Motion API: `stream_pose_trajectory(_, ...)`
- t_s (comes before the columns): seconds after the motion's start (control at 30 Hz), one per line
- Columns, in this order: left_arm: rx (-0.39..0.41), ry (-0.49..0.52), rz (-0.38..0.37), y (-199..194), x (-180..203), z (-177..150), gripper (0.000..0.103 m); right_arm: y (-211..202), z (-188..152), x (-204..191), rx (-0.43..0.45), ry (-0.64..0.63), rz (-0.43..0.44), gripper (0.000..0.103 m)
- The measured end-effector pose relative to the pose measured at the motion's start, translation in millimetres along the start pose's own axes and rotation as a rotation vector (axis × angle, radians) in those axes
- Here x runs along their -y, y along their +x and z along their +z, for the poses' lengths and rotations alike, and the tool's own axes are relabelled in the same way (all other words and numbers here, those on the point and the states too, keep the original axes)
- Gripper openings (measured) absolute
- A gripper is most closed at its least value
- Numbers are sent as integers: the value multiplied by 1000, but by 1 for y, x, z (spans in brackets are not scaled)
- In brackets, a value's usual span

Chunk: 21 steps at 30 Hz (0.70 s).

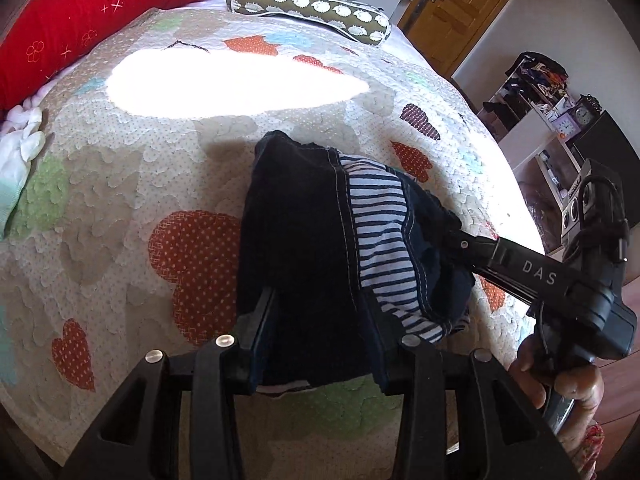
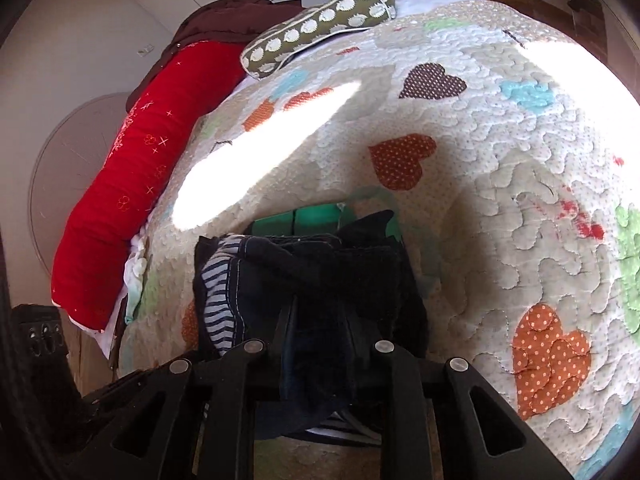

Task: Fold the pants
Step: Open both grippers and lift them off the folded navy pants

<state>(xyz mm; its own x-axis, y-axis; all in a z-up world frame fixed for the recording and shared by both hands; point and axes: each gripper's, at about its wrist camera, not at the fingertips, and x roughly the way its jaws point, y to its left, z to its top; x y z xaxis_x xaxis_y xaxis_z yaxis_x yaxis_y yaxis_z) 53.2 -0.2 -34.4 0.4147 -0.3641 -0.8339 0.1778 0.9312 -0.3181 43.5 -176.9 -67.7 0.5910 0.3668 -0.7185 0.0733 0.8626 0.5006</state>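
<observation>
Dark navy pants [image 1: 296, 240] with a blue-and-white striped lining [image 1: 380, 236] hang bunched above the heart-patterned quilt [image 1: 120, 168]. My left gripper [image 1: 320, 316] is shut on the pants, its fingers hidden in the cloth. My right gripper [image 1: 456, 236] reaches in from the right and pinches the pants' other side. In the right wrist view the pants [image 2: 320, 276] drape over my right gripper [image 2: 320, 320], which is shut on them; the striped lining [image 2: 218, 300] shows at left.
A red bolster [image 1: 80, 20] and a green patterned pillow [image 1: 308, 8] lie at the bed's far end. Green cloth [image 2: 312, 216] lies on the quilt behind the pants. Shelves and a wooden door [image 1: 460, 4] stand right of the bed.
</observation>
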Motion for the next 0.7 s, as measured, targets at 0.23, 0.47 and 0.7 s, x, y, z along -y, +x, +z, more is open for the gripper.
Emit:
stream_pose_trajectory(0.23, 134, 35, 104, -40, 2, -3, 52, -40, -3, 1, 100, -23, 13, 35)
stream_pose_trajectory(0.47, 243, 61, 239, -64, 8, -10, 66, -74, -21, 12, 201, -5, -90, 43)
stream_pose_trajectory(0.7, 298, 100, 350, -75, 12, -20, 72, -78, -42, -6, 234, -114, -201, 47)
